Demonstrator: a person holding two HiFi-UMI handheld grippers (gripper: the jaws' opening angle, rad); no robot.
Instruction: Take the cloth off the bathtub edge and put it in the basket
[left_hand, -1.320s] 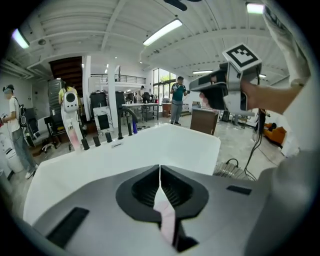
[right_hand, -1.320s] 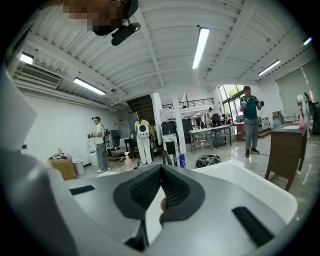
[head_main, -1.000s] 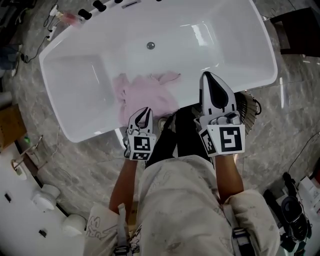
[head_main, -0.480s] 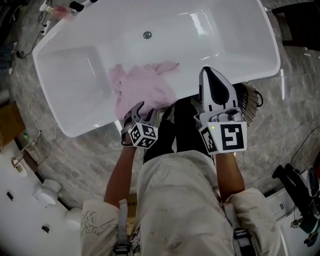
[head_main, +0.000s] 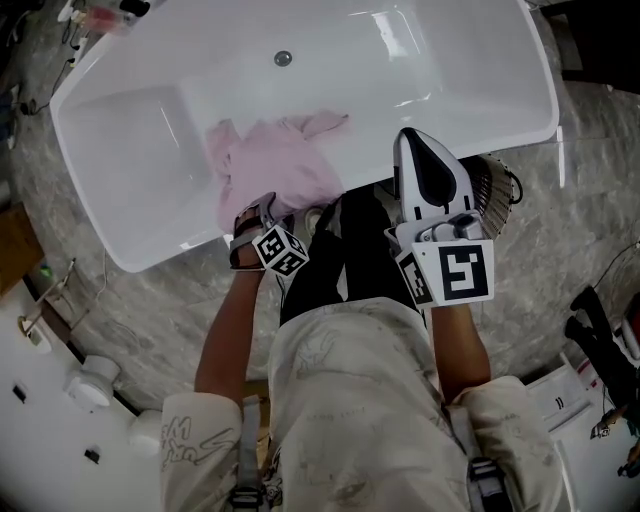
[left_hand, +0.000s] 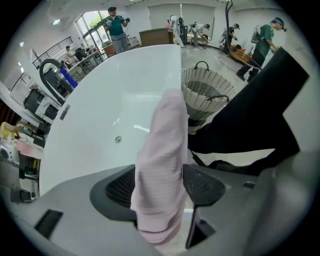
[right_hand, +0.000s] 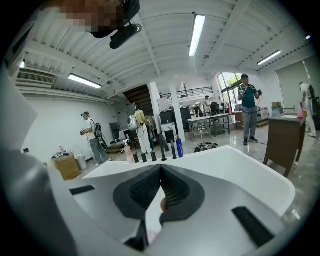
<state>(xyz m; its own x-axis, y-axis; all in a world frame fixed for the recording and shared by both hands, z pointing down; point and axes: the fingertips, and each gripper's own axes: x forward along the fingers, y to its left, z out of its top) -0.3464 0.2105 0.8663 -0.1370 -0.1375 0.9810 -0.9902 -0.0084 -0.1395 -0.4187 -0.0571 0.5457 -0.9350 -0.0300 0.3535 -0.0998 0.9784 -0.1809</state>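
Observation:
A pink cloth (head_main: 270, 165) hangs over the near edge of the white bathtub (head_main: 150, 255), mostly inside it. My left gripper (head_main: 257, 215) points steeply down at that edge. In the left gripper view a fold of the cloth (left_hand: 162, 165) stands between its jaws, which have just been opening and are wide apart. This left gripper (left_hand: 161, 174) is open round the fold. The right gripper (head_main: 411, 138) hovers shut over the tub's near rim, to the right of the cloth, holding nothing (right_hand: 161, 167). The wicker basket (head_main: 497, 192) stands on the floor beside the tub (left_hand: 206, 92).
The person's legs and dark apron (head_main: 350, 270) are between the two grippers, close against the tub. Bottles and taps (right_hand: 155, 150) line the tub's far end. The drain (head_main: 283, 58) lies in the tub's bottom. Grey marble floor surrounds it; several people stand far behind.
My left gripper has dropped onto the cloth at the tub's edge, rolled, and gone from shut to wide open. The right gripper has hardly moved.

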